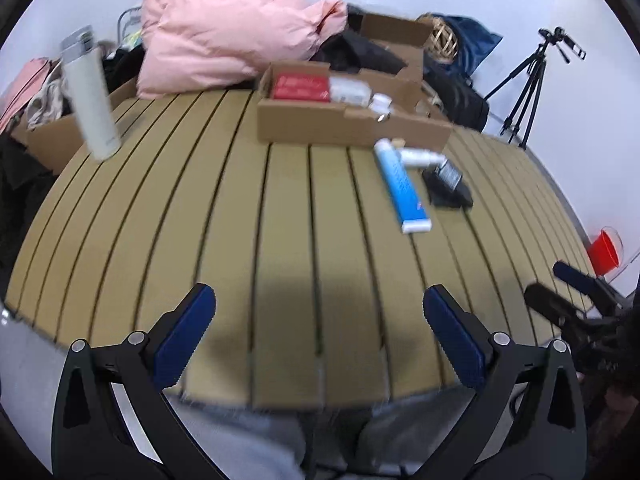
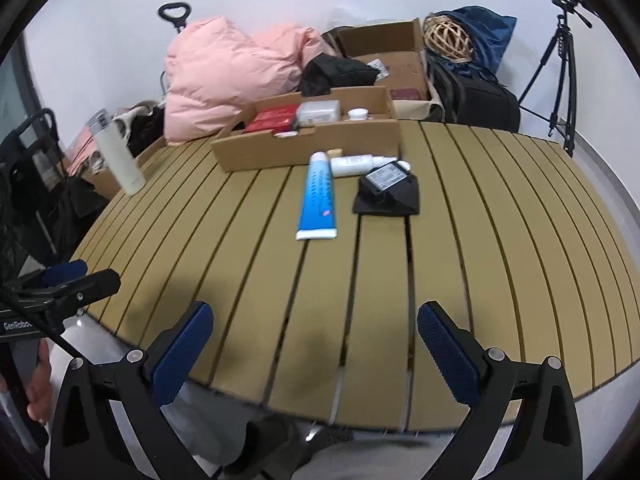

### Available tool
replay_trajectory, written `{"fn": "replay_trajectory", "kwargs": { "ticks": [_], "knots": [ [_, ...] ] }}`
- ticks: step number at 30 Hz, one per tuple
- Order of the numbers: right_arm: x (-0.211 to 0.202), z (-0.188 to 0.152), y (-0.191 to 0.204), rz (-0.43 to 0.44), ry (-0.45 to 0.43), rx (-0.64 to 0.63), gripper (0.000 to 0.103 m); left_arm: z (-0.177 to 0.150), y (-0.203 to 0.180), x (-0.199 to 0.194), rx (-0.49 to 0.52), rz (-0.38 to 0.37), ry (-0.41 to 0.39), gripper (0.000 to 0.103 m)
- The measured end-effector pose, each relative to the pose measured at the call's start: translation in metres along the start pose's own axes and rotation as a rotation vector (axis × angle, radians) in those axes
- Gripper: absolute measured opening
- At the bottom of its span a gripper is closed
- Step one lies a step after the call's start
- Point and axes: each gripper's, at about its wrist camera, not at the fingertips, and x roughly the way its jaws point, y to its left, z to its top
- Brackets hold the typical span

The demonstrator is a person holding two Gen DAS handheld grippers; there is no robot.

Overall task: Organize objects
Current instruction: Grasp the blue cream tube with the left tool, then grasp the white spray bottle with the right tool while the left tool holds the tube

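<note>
A slatted tan bench [image 2: 460,248] fills both views, its dark grooves running away from the grippers. At its far edge, straight ahead of the right gripper [image 2: 315,332], sits a shallow open cardboard tray [image 2: 308,146]; inside it lie a red box [image 2: 272,117], a clear plastic case [image 2: 319,111] and a small white jar [image 2: 357,113]. Behind the tray a pink padded jacket [image 2: 228,76] is heaped on the clutter by the wall.

Ahead and to the far left of the left gripper [image 1: 320,312], a pale insulated flask [image 1: 93,94] with a silver cap stands at the bench's edge; it is blurred, so whether it stands quite upright is hard to tell.

Between the tray and the right gripper lies a blue-and-white tube [image 2: 319,196], flat on the slats, its white cap toward the tray and its crimped white end toward the gripper. Just to its right is a black wedge-shaped device [image 2: 387,194] with a grey label on its raised face. Beyond that, close in front of the tray, a small white bottle [image 2: 354,165] lies on its side.

Both grippers hover over the near edge of the bench with their blue-padded fingers [image 2: 184,348] spread wide and holding nothing. The left gripper's dark fingers also show at the left of the right wrist view.
</note>
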Motion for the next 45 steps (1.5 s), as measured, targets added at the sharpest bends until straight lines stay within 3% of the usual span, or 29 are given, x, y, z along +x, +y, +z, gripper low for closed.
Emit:
{"fn": "replay_trajectory", "kwargs": {
  "ticks": [8,15,18,20,21,22,23,27,32,37,39,42,45],
  "knots": [
    [0.041,0.042,-0.039,0.016,0.02,0.061,0.103,0.052,-0.053,0.099,0.09,-0.146,0.059,0.101],
    [0.073,0.09,-0.064,-0.063,-0.047,0.126,0.103,0.086,-0.078,0.173,0.013,-0.148,0.031,0.091],
    [0.086,0.095,-0.072,-0.083,-0.055,0.157,0.102,0.091,-0.075,0.194,-0.025,-0.137,0.053,0.082],
    [0.092,0.095,-0.073,-0.061,-0.043,0.161,0.102,0.089,-0.07,0.204,-0.038,-0.127,0.071,0.061],
    [0.095,0.094,-0.072,-0.062,-0.04,0.15,0.102,0.087,-0.071,0.203,-0.013,-0.11,0.044,0.053],
    [0.098,0.094,-0.071,-0.066,-0.034,0.134,0.102,0.087,-0.072,0.204,0.011,-0.136,0.058,0.038],
    [0.1,0.094,-0.071,-0.066,-0.029,0.125,0.102,0.087,-0.075,0.207,0.048,-0.18,0.093,0.031],
    [0.108,0.1,-0.07,-0.039,-0.027,0.114,0.102,0.089,-0.07,0.203,0.108,-0.067,0.098,0.028],
    [0.122,0.11,-0.064,-0.015,-0.02,0.061,0.102,0.092,-0.015,0.182,-0.026,-0.014,0.138,0.026],
    [0.151,0.132,-0.047,0.018,-0.012,-0.07,0.102,0.112,0.024,0.148,-0.132,-0.031,0.062,0.026],
    [0.169,0.14,-0.043,0.055,0.028,-0.083,0.092,0.116,0.036,0.144,-0.173,-0.022,0.049,0.026],
    [0.199,0.147,-0.045,0.091,0.11,0.033,0.075,0.119,0.043,0.145,-0.201,-0.028,0.058,0.026],
    [0.22,0.149,-0.042,-0.022,0.144,0.074,0.071,0.119,0.04,0.152,-0.203,-0.044,0.086,0.026]
  ]
}}
